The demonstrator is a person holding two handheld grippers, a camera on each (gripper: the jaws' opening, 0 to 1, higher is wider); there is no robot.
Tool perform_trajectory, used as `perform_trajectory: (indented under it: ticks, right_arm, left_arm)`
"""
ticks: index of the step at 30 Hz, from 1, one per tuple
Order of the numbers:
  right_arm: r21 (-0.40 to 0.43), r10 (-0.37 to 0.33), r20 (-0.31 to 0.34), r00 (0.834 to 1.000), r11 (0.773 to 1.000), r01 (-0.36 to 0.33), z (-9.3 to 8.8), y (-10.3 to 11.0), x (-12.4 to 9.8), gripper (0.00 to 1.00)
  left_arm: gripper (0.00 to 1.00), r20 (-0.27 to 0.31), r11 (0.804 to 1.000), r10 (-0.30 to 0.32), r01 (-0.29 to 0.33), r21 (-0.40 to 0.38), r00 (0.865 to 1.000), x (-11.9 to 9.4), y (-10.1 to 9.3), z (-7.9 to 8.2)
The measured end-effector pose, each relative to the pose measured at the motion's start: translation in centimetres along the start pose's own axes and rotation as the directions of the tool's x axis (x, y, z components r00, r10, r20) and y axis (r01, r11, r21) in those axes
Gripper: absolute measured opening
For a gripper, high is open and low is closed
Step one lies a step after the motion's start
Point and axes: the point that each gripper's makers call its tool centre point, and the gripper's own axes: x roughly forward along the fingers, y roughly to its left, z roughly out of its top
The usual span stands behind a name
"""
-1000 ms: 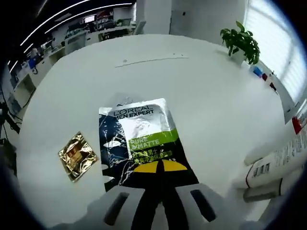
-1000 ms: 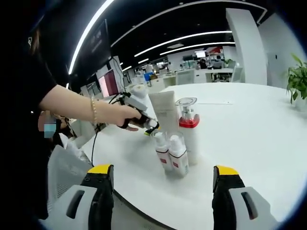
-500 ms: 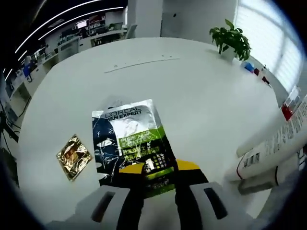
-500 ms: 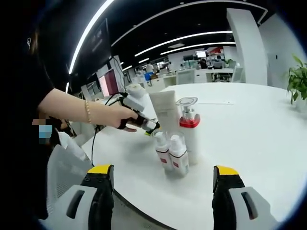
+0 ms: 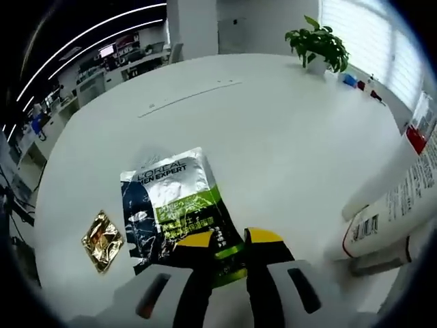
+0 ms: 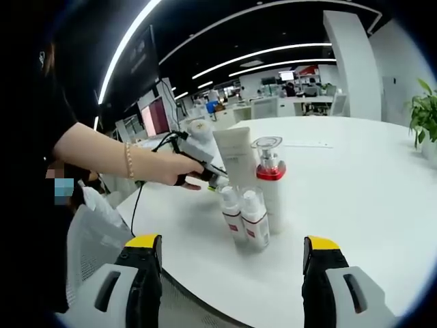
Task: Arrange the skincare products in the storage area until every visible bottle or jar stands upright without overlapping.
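Note:
A black, silver and green L'Oreal sachet (image 5: 174,205) lies flat on the white table (image 5: 273,123), with a small gold sachet (image 5: 102,239) to its left. My left gripper (image 5: 229,238) stands slightly open, the sachet's near edge showing between its yellow tips. At the right edge are a white tube with a barcode (image 5: 392,212) and a red-collared bottle (image 5: 418,133). In the right gripper view a white tube (image 6: 235,160), a red-collared pump bottle (image 6: 271,188) and two small red-labelled bottles (image 6: 254,219) stand upright together. My right gripper (image 6: 232,242) is wide open in front of them, holding nothing.
A person's hand (image 6: 174,169) holds the left gripper (image 6: 205,171) just left of the bottle group. A mesh chair (image 6: 95,239) sits past the table's near edge. A potted plant (image 5: 315,42) stands at the far side, with small items (image 5: 358,82) beside it.
My left jaws were shut on the sachet's edge a second ago and have parted, leaving it flat. The left view has drawn back. The right gripper has held still.

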Motion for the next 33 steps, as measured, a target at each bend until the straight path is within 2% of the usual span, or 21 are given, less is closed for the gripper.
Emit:
perform_trajectory:
  ticks: [1, 2, 3, 4, 5, 7, 9, 10, 12, 15, 17, 21, 23, 26, 29, 30, 33]
  right_arm:
    - [-0.001, 0.001, -0.001, 1.0, 1.0, -0.001, 0.0, 0.0, 0.0, 0.91]
    - [-0.002, 0.001, -0.001, 1.0, 1.0, -0.001, 0.0, 0.1, 0.1, 0.91]
    - [-0.002, 0.001, -0.002, 1.0, 1.0, -0.001, 0.0, 0.0, 0.1, 0.91]
    - [-0.003, 0.001, -0.002, 1.0, 1.0, -0.001, 0.0, 0.0, 0.0, 0.91]
    - [-0.003, 0.0, -0.002, 1.0, 1.0, 0.0, 0.0, 0.0, 0.0, 0.91]
    - [-0.003, 0.0, 0.001, 1.0, 1.0, 0.0, 0.0, 0.0, 0.0, 0.91]
    - [-0.003, -0.001, 0.001, 1.0, 1.0, 0.001, 0.0, 0.0, 0.0, 0.91]
    - [-0.004, -0.001, 0.001, 1.0, 1.0, 0.001, 0.0, 0.0, 0.0, 0.91]
    - [-0.006, -0.001, 0.002, 1.0, 1.0, 0.001, 0.1, 0.1, 0.0, 0.91]
    - [-0.008, 0.001, 0.004, 1.0, 1.0, -0.001, 0.1, 0.2, 0.0, 0.91]
    - [-0.01, 0.002, 0.005, 1.0, 1.0, -0.002, 0.1, 0.2, 0.0, 0.91]
    - [-0.014, 0.009, 0.005, 1.0, 1.0, -0.009, 0.1, 0.3, 0.0, 0.91]
    - [-0.019, 0.013, 0.003, 1.0, 1.0, -0.013, 0.1, 0.4, 0.0, 0.91]
    - [-0.027, 0.017, 0.002, 1.0, 0.999, -0.017, 0.1, 0.6, 0.1, 0.91]
    - [-0.037, 0.021, 0.0, 1.0, 0.999, -0.021, 0.2, 0.6, 0.0, 0.91]
    - [-0.039, 0.022, 0.001, 1.0, 0.999, -0.022, 0.2, 0.6, 0.0, 0.91]
    - [-0.046, 0.026, 0.002, 1.0, 0.999, -0.025, 0.2, 0.8, 0.0, 0.91]
  left_arm:
    - [0.11, -0.013, 1.0, 0.0, -0.001, -0.028, 1.0, 0.0, 0.2, -0.3]
    - [0.04, -0.025, 0.996, -0.078, 0.077, -0.036, 0.997, 0.1, -1.0, -0.7]
    - [0.03, 0.037, 0.998, -0.007, 0.009, -0.066, 0.999, 0.3, 0.1, 0.2]
    - [0.03, 0.005, 0.999, -0.037, 0.037, -0.039, 0.999, 0.0, 0.1, -0.6]
    - [0.03, 0.006, 0.998, -0.043, 0.043, -0.048, 0.999, -0.3, 0.6, -0.9]
    - [0.03, -0.002, 0.998, -0.044, 0.044, -0.051, 0.999, -0.4, 1.1, -0.7]
    - [0.03, -0.014, 0.994, -0.045, 0.044, -0.095, 0.999, 0.8, 1.8, -0.7]
    - [0.03, 0.017, 0.994, 0.003, -0.001, -0.109, 1.0, -0.3, 1.8, -0.2]
    - [0.03, 0.004, 0.989, -0.017, 0.018, -0.147, 1.0, -1.5, 0.7, -0.6]
    - [0.03, -0.02, 0.966, -0.058, 0.051, -0.254, 0.998, -2.0, 0.4, -1.2]
    - [0.03, 0.029, 0.95, -0.078, 0.083, -0.302, 0.997, -3.0, -0.3, -0.4]
    - [0.03, 0.108, 0.897, -0.107, 0.143, -0.418, 0.988, -4.3, 0.9, 1.1]
    - [0.03, 0.125, 0.886, -0.106, 0.151, -0.439, 0.987, -4.8, 1.4, 1.3]
    - [0.03, 0.167, 0.849, -0.105, 0.176, -0.498, 0.98, -6.2, 1.9, 1.7]
    - [0.03, 0.19, 0.835, -0.1, 0.186, -0.517, 0.977, -7.5, 1.8, 1.5]
    - [0.03, 0.194, 0.836, -0.1, 0.188, -0.515, 0.976, -7.9, 1.6, 1.3]
    - [0.03, 0.211, 0.817, -0.095, 0.197, -0.541, 0.973, -8.8, 1.7, 1.0]
